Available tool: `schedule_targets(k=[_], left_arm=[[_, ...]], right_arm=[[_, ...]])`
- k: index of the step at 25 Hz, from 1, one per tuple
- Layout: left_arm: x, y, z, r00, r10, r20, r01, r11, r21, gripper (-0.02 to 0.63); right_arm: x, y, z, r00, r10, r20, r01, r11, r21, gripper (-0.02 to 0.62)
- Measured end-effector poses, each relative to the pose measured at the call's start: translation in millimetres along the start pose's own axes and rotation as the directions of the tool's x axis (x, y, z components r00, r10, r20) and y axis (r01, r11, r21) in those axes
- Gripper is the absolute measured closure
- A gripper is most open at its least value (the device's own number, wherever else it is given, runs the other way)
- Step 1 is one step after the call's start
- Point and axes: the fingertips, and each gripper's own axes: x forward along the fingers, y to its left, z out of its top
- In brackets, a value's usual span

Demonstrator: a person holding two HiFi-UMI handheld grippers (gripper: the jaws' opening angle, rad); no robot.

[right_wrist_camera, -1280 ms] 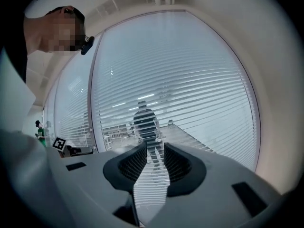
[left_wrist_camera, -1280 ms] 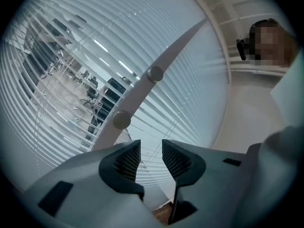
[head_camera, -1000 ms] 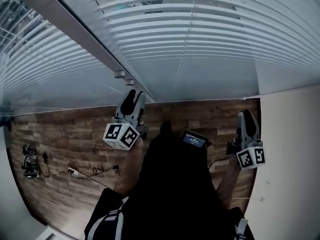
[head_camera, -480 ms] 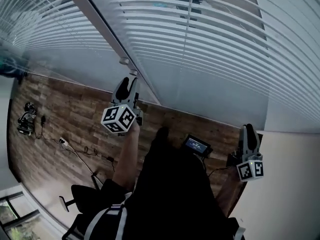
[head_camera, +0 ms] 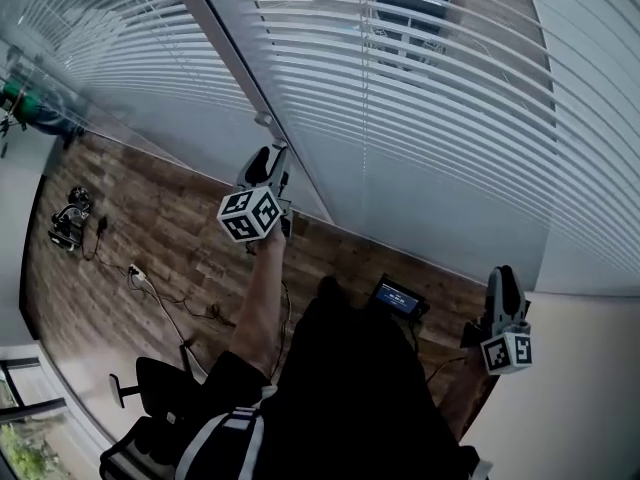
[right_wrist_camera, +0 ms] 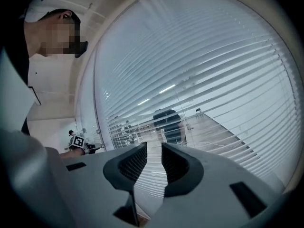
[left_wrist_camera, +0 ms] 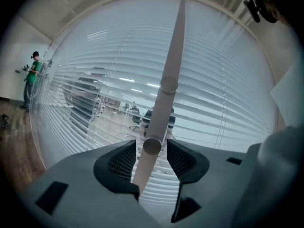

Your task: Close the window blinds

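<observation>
left gripper (left_wrist_camera: 151,150) jaws have just been opened wide, lower round knob (left_wrist_camera: 152,145) of mullion (left_wrist_camera: 172,51) is straddled untouched, window blinds (head_camera: 430,98) are seen either side of it, right gripper (right_wrist_camera: 154,153) is held slightly parted, empty

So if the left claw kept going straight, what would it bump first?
Probably the lower round grey knob on the grey window bar. It shows between the tips of the left claw, which has just been opening.
</observation>
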Motion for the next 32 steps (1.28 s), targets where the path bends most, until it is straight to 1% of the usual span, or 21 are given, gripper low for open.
schedule_targets(k=[4,8,11,14,16,17,19,23,25,27,28,29,30,32], left_arm=[[9.1,3.7,2.7,1.000,0.008,0.001,-0.008,1.000,-0.028,0.405],[12.6,-1.3,-0.8,1.000,-0.024,-0.010,0.023,1.000,-0.018,0.408],[10.9,-9.7,-3.8,0.998,-0.057,-0.017,0.057,0.998,-0.022,0.456],[11.6,-8.2,-6.2,0.998,-0.057,-0.018,0.056,0.998,-0.031,0.457],[11.3,-7.5,-7.1,0.999,-0.046,-0.023,0.045,0.999,-0.021,0.457],[11.1,-8.4,-7.0,0.999,-0.038,-0.027,0.038,0.999,-0.002,0.459],[11.5,-9.4,-6.0,0.999,-0.022,-0.037,0.025,0.998,0.060,0.462],[13.8,-8.1,-4.1,0.998,0.000,-0.061,0.012,0.981,0.195,0.467],[11.6,-10.8,-7.0,0.997,0.020,-0.070,0.001,0.960,0.279,0.468],[11.0,-11.8,-9.6,0.996,0.048,-0.076,-0.017,0.931,0.365,0.468],[11.7,-11.4,-10.1,0.995,0.058,-0.079,-0.023,0.921,0.390,0.468],[12.7,-10.8,-9.8,0.995,0.061,-0.080,-0.025,0.918,0.395,0.468],[13.7,-10.4,-8.8,0.995,0.058,-0.082,-0.023,0.924,0.382,0.467],[14.6,-10.1,-5.9,0.996,0.039,-0.078,-0.013,0.951,0.310,0.466]], right_arm=[[9.5,12.0,7.0,1.000,0.002,-0.009,-0.002,1.000,-0.003,0.500],[15.8,23.4,2.7,1.000,0.007,-0.023,-0.007,1.000,-0.008,0.500],[17.7,28.0,1.0,1.000,0.007,-0.027,-0.007,1.000,-0.011,0.500],[26.0,32.6,-3.9,0.999,0.005,-0.036,-0.006,1.000,-0.018,0.500],[28.6,35.4,-5.4,0.999,0.003,-0.040,-0.004,1.000,-0.022,0.500],[28.7,36.2,-4.9,0.999,0.001,-0.040,-0.002,1.000,-0.023,0.500],[29.5,38.5,-2.9,0.999,-0.004,-0.039,0.003,1.000,-0.024,0.500],[33.5,42.5,-1.0,0.999,-0.014,-0.044,0.013,1.000,-0.028,0.500],[29.6,42.5,-3.0,0.999,-0.017,-0.043,0.016,1.000,-0.027,0.500],[28.1,43.4,-5.2,0.999,-0.018,-0.043,0.016,0.999,-0.030,0.500],[29.8,44.6,-5.9,0.999,-0.017,-0.045,0.016,0.999,-0.032,0.500],[32.4,46.6,-6.1,0.999,-0.016,-0.046,0.015,0.999,-0.035,0.500],[35.0,49.1,-5.5,0.999,-0.015,-0.046,0.013,0.999,-0.036,0.500],[37.0,53.5,-3.1,0.999,-0.013,-0.048,0.011,0.999,-0.037,0.500]])
